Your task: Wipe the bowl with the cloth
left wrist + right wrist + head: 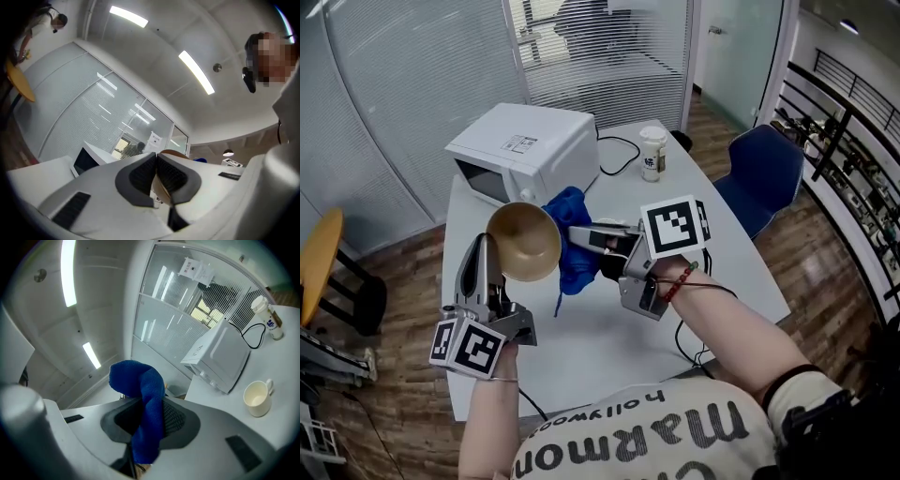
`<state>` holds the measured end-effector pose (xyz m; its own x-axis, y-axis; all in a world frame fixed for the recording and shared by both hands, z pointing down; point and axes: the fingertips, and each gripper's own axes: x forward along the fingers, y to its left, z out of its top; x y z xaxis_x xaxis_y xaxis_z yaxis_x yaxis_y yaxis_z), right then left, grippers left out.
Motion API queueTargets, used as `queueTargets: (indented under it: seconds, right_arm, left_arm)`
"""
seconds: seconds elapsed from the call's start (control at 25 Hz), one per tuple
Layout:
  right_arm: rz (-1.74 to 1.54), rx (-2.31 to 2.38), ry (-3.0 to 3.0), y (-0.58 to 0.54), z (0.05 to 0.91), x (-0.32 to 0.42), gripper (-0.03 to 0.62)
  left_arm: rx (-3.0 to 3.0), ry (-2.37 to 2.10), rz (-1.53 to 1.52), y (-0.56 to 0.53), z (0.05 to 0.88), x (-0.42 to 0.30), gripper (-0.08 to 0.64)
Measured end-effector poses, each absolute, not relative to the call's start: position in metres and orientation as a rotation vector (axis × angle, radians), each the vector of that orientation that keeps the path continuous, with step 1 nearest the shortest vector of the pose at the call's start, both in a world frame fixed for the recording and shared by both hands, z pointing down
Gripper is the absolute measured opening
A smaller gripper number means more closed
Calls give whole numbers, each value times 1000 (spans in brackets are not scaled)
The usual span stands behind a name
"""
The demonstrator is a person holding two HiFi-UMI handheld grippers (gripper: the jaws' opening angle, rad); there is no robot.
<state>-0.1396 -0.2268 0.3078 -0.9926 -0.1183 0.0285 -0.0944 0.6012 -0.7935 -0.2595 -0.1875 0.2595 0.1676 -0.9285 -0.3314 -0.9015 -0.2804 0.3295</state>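
In the head view my left gripper [491,246] holds a tan bowl [525,242] by its rim, lifted over the white table [609,333] and tipped on its side. In the left gripper view, the bowl's thin brown rim [161,185] sits pinched between the shut pads. My right gripper [583,234] is shut on a blue cloth [571,251], which hangs right beside the bowl. The right gripper view shows the cloth [143,394] bunched up between the pads of that gripper [150,420] and spilling over them.
A white microwave [525,150] stands at the table's back left, with a lidded cup [652,153] and a black cable [619,148] to its right. A white mug [257,398] stands on the table in the right gripper view. A blue chair [764,173] stands past the right edge.
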Motion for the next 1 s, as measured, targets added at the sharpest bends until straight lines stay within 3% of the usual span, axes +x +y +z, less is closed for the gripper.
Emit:
queueTargets:
  seconds: [0.44, 1.0]
  right_arm:
    - [-1223, -46, 2901, -200, 297, -152, 98]
    - [-1078, 12, 3004, -179, 289, -161, 98]
  left_arm:
    - [2212, -1555, -1136, -189, 250, -266, 5]
    - [2136, -1545, -1231, -187, 246, -270, 5]
